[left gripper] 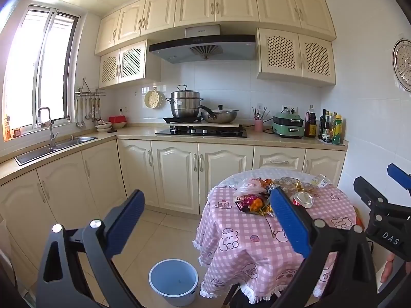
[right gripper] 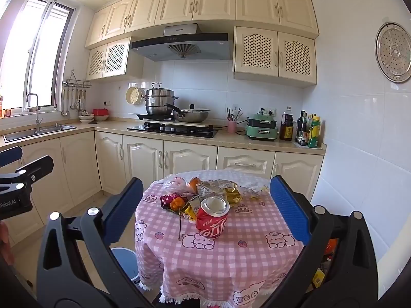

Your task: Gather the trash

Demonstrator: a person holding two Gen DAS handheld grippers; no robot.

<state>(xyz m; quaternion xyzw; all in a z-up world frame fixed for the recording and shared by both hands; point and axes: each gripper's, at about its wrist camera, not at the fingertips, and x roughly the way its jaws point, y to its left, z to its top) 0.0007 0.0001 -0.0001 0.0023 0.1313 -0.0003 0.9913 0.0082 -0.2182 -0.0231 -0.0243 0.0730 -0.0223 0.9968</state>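
Observation:
A round table with a pink checked cloth (right gripper: 231, 251) carries a heap of trash: a red drink can (right gripper: 212, 218), upright at the front, gold and clear wrappers (right gripper: 223, 190), a purple wrapper with orange peel (right gripper: 173, 201), a white plastic bag (right gripper: 174, 182) and a thin stick (right gripper: 179, 227). The can (left gripper: 303, 199) and the heap (left gripper: 254, 200) also show in the left wrist view. A white bin (left gripper: 174, 281) stands on the floor left of the table. My left gripper (left gripper: 205, 205) is open and empty, above the floor and the table's left edge. My right gripper (right gripper: 205, 195) is open and empty, short of the can.
Cream kitchen cabinets run behind the table, with a sink (left gripper: 51, 148) at left, a hob with pots (left gripper: 200, 128) in the middle and bottles (left gripper: 331, 128) at right. A white tiled wall (right gripper: 359, 154) stands close on the table's right.

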